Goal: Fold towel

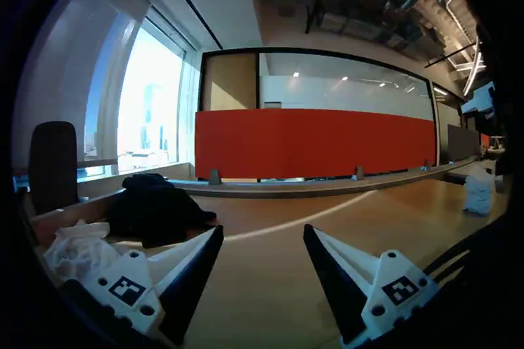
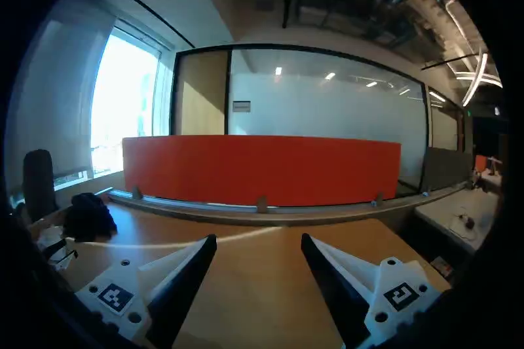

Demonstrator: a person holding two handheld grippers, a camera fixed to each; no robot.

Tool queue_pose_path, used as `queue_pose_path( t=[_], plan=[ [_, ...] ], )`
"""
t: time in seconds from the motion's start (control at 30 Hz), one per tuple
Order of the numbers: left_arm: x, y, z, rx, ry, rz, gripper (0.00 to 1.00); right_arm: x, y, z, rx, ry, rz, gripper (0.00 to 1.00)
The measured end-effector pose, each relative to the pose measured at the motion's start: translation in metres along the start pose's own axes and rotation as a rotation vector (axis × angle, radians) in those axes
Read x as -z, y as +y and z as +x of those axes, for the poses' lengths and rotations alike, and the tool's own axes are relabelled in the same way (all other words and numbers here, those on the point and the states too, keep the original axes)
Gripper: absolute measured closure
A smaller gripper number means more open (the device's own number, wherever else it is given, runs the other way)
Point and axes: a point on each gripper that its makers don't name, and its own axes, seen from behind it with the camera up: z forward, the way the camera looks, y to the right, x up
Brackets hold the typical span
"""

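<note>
Towel off to the side, both tongs empty.
I see a crumpled white cloth [image 1: 77, 252], likely the towel, at the lower left of the left gripper view, just beside a black heap [image 1: 154, 208] on the bench [image 1: 262, 296]; left tongs [image 1: 262, 227] and right tongs [image 2: 259, 236] stand apart, holding nothing.

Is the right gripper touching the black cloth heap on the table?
Apart. The right gripper view shows bare table between the black cloth heap, far off at left, and the open right gripper.

text: none legible | wall sign [image 2: 242, 105]: too small to read
</note>
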Motion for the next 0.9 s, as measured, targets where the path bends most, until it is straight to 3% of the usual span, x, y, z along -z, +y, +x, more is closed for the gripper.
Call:
queue_pose_path(
  t=[0.6,0.9],
  plan=[
    [-0.002,0.000,-0.003,0.000,0.001,0.000,0.03,0.007,0.048,0.002,0.019,0.086,-0.047,0.00],
    [-0.001,0.000,-0.003,0.000,0.001,0.000,0.04,0.006,0.059,-0.026,-0.021,0.097,-0.027,0.00]
  ],
)
